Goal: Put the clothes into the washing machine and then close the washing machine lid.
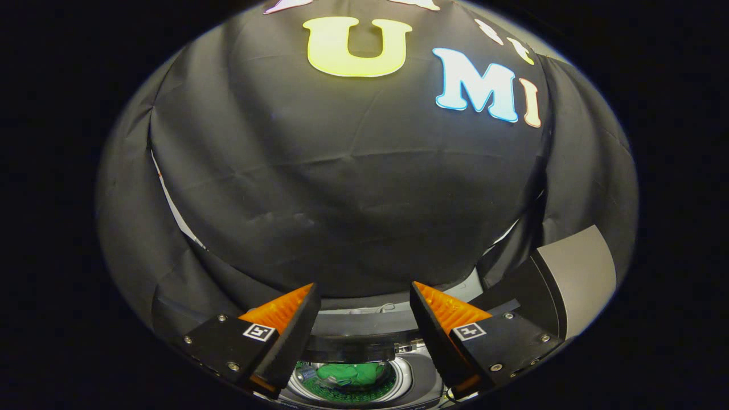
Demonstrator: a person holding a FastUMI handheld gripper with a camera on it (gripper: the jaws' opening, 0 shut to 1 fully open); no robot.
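Below my tongs (364, 299), between the two fingers and a little under them, I see the round mouth of the washing machine (418, 378), looked at from above. Its drum sits open to me, ringed by a pale metal rim, and inside lie the green clothes (350, 373), bunched together in a heap on the drum's perforated floor. Something small and greyish lies beside the green heap, toward my left finger; I cannot tell what it is.

My tongs are released: the two fingers stand well apart, with nothing between them, and neither pad touches cloth or machine. They hang above the opening, clear of the rim.

Just beyond the drum's mouth, a dark curved band runs between my fingers, across the far side of the opening, and behind it is a strip of the machine's pale top. Whether that band is part of the lid's frame I cannot tell.

Off past my right finger, the lid (572, 279) stands raised, tilted up and away from the opening, with a dark border and a lighter grey panel facing me. It is not over the drum.

Ahead of me, beyond the machine, the black cloth wall (342, 188) of the booth hangs in soft creases, with a thin pale gap showing at a seam on the left.
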